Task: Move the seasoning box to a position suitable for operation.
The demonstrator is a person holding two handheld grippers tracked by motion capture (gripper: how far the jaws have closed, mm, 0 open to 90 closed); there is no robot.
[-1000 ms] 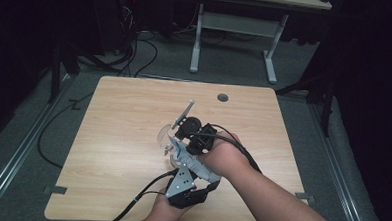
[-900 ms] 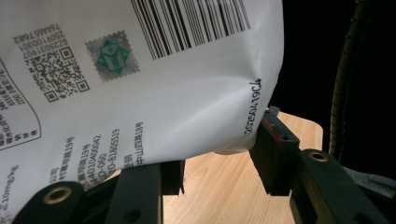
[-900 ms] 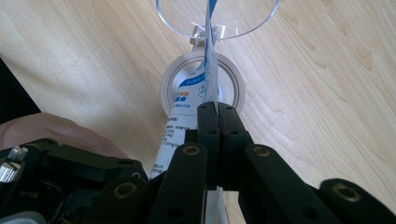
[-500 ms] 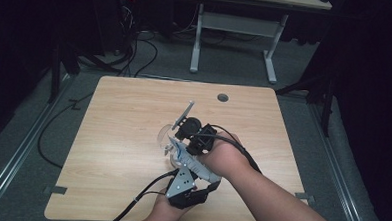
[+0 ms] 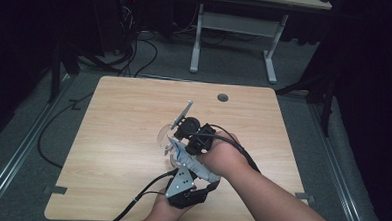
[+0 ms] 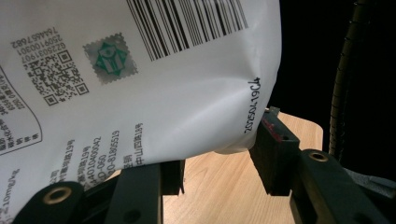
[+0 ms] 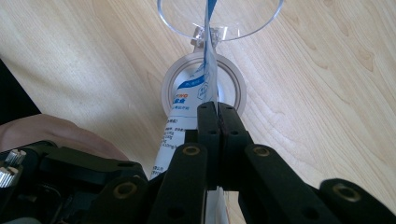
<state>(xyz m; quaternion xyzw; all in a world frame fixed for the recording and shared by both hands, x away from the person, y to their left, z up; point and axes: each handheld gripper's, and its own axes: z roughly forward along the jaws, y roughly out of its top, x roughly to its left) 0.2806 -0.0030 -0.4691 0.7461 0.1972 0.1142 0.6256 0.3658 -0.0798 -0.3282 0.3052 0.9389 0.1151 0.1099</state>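
Note:
A white pouch (image 6: 154, 88) with a barcode and blue print (image 7: 189, 91) is held between both grippers over a round clear container (image 7: 238, 95) that stands on the table. The container's clear lid (image 7: 252, 18) is flipped open behind it. My right gripper (image 7: 217, 109) is shut on the pouch's thin upper edge, directly above the container's mouth. My left gripper (image 6: 217, 168) has the pouch's bulging body between its jaws, and the right jaw presses its creased corner. In the high view the left gripper (image 5: 176, 152) and right gripper (image 5: 185, 132) meet at the container (image 5: 164, 138), mid-table.
The wooden table (image 5: 123, 117) has bare room on all sides of the container, and a round cable hole (image 5: 222, 97) near its far edge. Black cables (image 5: 140, 198) trail off the front edge. Another desk's legs (image 5: 197, 45) stand beyond on the grey floor.

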